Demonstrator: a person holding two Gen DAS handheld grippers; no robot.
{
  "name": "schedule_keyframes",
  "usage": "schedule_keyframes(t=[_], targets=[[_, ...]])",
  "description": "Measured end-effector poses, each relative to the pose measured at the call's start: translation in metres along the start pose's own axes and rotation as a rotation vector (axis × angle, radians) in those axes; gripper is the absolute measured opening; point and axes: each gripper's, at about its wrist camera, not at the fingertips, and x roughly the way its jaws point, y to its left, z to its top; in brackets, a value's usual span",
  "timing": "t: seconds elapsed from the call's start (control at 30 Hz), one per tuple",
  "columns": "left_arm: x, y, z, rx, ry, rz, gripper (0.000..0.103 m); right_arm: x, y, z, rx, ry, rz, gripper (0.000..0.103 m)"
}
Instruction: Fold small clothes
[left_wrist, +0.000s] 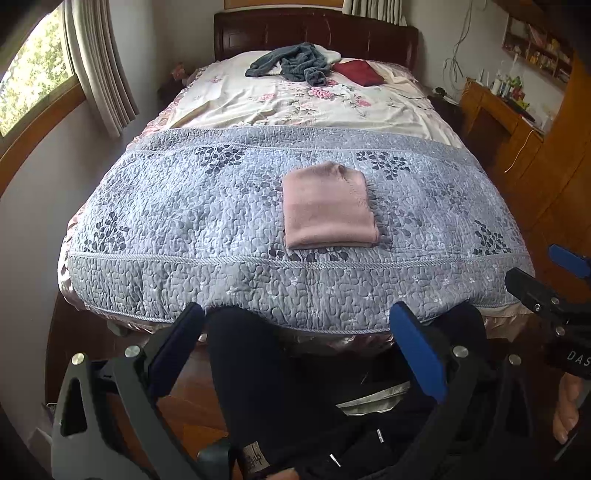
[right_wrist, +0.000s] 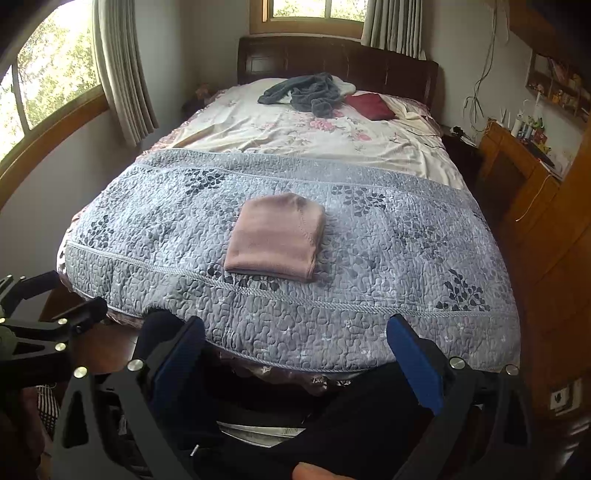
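Folded pink knit garment (left_wrist: 328, 206) (right_wrist: 275, 236) flat on grey-blue quilted bedspread (left_wrist: 184, 221) (right_wrist: 388, 258), near the foot end, roughly centred; neat rectangle, fold edge toward the cameras. Type of garment not readable once folded.

Left tongs (left_wrist: 299, 343) held low, off the foot of the bed, pointing along the mattress; blue-padded fingers (left_wrist: 417, 358) spread wide, nothing between them. Right tongs (right_wrist: 295, 354) same pose, level with the bed edge, gaping wide, nothing gripped. Both well apart from the pink garment. Right tongs also cut off at right edge of left view (left_wrist: 554, 288); left tongs partly seen at left edge of right view (right_wrist: 55, 325).

Behind tongs: dark trousers of the person (left_wrist: 266, 387) (right_wrist: 351, 417), mostly blocked by tong frames. Fingers of a hand (left_wrist: 567, 410) at lower right of left view, cropped. Lower corners dark, fisheye vignette.

Far end: crumpled grey-teal garment (left_wrist: 295, 62) (right_wrist: 306, 94) on floral cream sheet (left_wrist: 295, 107) (right_wrist: 314, 136), just beside a dark red folded cloth (left_wrist: 358, 72) (right_wrist: 371, 105); whether touching, cannot tell. Dark wooden headboard (left_wrist: 314, 33) (right_wrist: 332, 55) behind. Wooden desk (left_wrist: 498, 114) (right_wrist: 517, 158) at right with small cluttered items, too small to identify. Curtained window (left_wrist: 37, 74) (right_wrist: 48, 74) at left, overexposed.
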Motion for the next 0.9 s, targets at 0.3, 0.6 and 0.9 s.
schedule_keyframes(t=[0.3, 0.6, 0.9], targets=[[-0.0008, -0.0015, 0.0009, 0.001, -0.003, 0.006, 0.100, 0.0044, -0.0003, 0.0022, -0.004, 0.005, 0.008, 0.099], [-0.0023, -0.0015, 0.0017, 0.003, -0.007, 0.010, 0.100, 0.0093, -0.0002, 0.0007, -0.015, 0.010, 0.019, 0.099], [-0.0042, -0.0015, 0.0016, 0.002, -0.014, 0.014, 0.100, 0.0089, 0.0011, 0.0009, -0.025, 0.003, 0.018, 0.099]])
